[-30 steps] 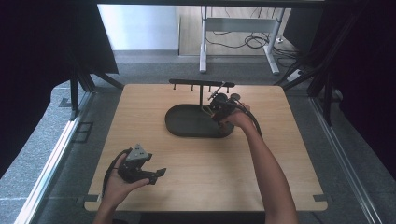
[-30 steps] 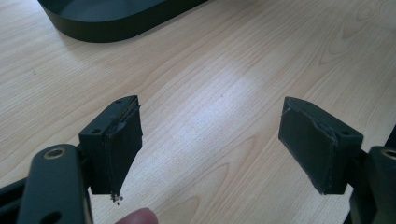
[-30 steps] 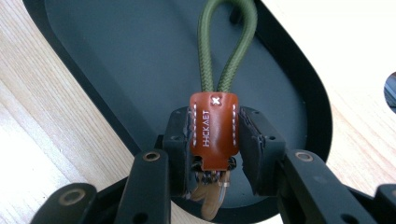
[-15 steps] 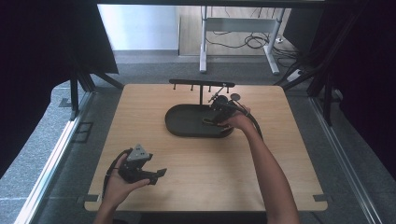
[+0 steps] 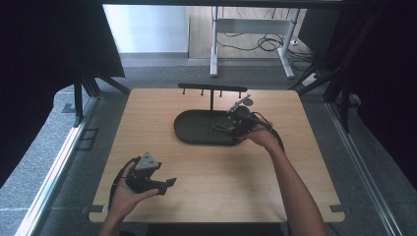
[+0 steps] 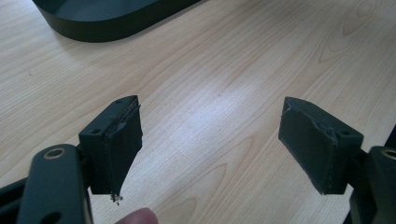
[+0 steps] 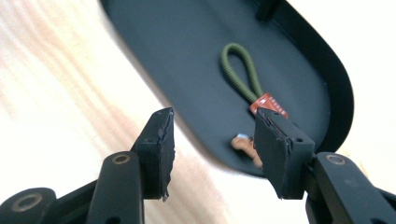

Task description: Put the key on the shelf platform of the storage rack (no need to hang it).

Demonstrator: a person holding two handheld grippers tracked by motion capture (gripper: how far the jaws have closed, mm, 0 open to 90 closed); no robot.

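Right gripper (image 7: pixel 212 149), jaws spread and holding nothing, poised at the near right end of the dark oval tray (image 7: pixel 177 51), with the green cord loop (image 7: pixel 240 70) lying flat on the tray floor just beyond and between the jaws, its red tag (image 7: pixel 268 103) nearest the right-hand jaw. Seen from the high view at the tray's (image 5: pixel 196 135) right end, below the black hook rack (image 5: pixel 212 88). Left gripper (image 6: pixel 210 144), jaws likewise wide apart and empty, held over bare tabletop (image 5: pixel 221 182) near the front left, well apart from the tray.
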